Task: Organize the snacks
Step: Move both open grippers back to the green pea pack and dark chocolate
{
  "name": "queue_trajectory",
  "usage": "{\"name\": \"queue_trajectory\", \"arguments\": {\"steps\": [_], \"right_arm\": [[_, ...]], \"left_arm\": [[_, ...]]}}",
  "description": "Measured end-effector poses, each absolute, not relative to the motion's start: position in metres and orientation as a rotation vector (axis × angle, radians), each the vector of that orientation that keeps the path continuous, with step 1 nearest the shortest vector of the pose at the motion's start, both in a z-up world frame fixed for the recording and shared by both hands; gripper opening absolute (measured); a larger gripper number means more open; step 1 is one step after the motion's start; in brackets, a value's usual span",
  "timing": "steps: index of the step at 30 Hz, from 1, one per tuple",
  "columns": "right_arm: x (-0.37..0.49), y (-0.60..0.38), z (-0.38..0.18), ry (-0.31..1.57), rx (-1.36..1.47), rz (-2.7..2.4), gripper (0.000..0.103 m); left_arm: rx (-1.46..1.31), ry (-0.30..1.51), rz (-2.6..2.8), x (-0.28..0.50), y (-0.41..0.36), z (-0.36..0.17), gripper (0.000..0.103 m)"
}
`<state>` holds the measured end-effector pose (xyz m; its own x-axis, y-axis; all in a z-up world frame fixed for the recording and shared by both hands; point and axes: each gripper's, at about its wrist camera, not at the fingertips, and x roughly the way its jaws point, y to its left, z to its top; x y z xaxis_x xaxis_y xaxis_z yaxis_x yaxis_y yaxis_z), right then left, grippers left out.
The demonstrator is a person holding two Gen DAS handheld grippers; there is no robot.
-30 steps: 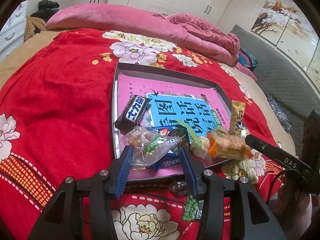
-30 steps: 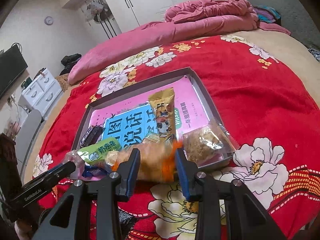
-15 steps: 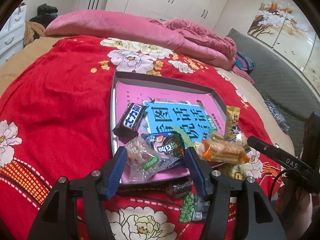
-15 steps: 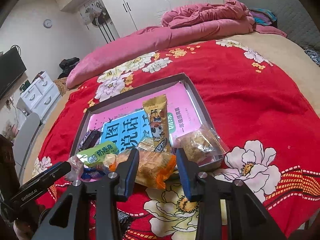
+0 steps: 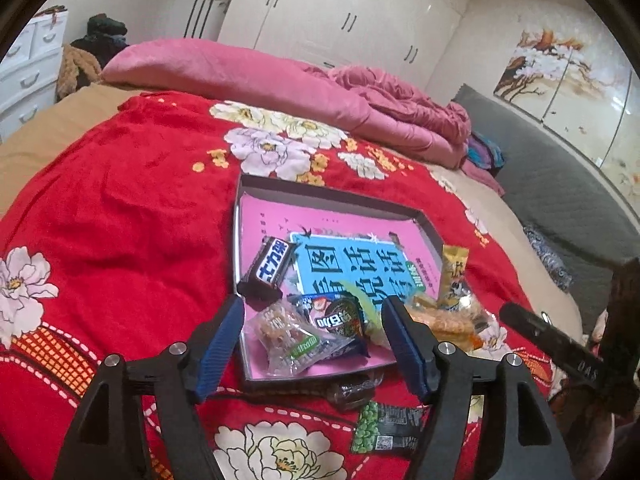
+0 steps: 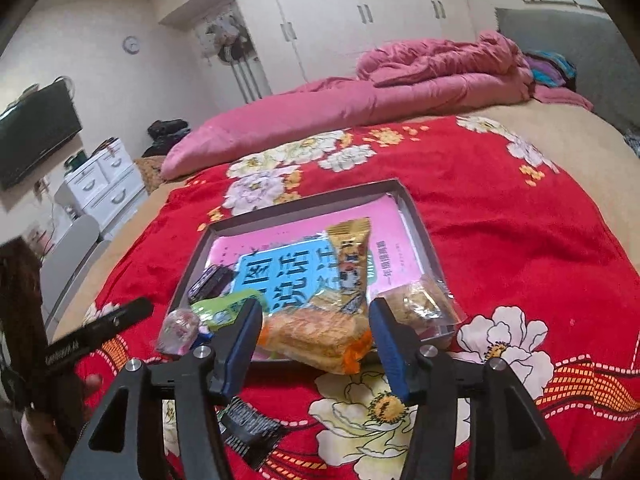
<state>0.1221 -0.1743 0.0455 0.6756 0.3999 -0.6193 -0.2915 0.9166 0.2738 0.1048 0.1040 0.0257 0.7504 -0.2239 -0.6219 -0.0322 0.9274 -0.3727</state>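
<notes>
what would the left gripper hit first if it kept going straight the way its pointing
Probably the clear snack packet lying in the tray, which sits right between the open fingers of the left gripper. Depth is hard to judge, so the tray's near edge might come first.

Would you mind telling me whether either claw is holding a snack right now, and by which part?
Nothing is held: the left claw and right claw are both open.

Left tongs (image 5: 312, 344) opened, released clear packet (image 5: 290, 342); right tongs (image 6: 314, 344) opened, released orange packet (image 6: 316, 334).
</notes>
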Motion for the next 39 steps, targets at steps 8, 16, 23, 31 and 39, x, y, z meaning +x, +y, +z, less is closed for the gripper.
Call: {"name": "queue_trajectory", "arguments": {"steps": [8,16,23,31,39], "right_arm": [[0.103,-0.158,0.048,0.719,0.089,0.483,0.057],[0.086,-0.148,0.041,0.742,0.019,0.559,0.058],[0.074,-0.141,0.035,0.752,-0.044,0.599,0.061],[0.065,-0.131,0.028,0.768,-0.116,0.651,0.068],[0.061,-0.117,0.009,0.807,-0.203,0.699,0.072]], "left_arm": [[-0.357,0.717,-0.118,0.094,0.103,0.031,0.073],[-0.336,0.744,-0.132,0.081,0.093,0.028,0.073],[-0.317,0.770,-0.140,0.074,0.083,0.026,0.073],[-0.328,0.815,-0.167,0.071,0.076,0.019,0.073],[-0.346,0.883,-0.201,0.073,0.067,0.004,0.073]]}}
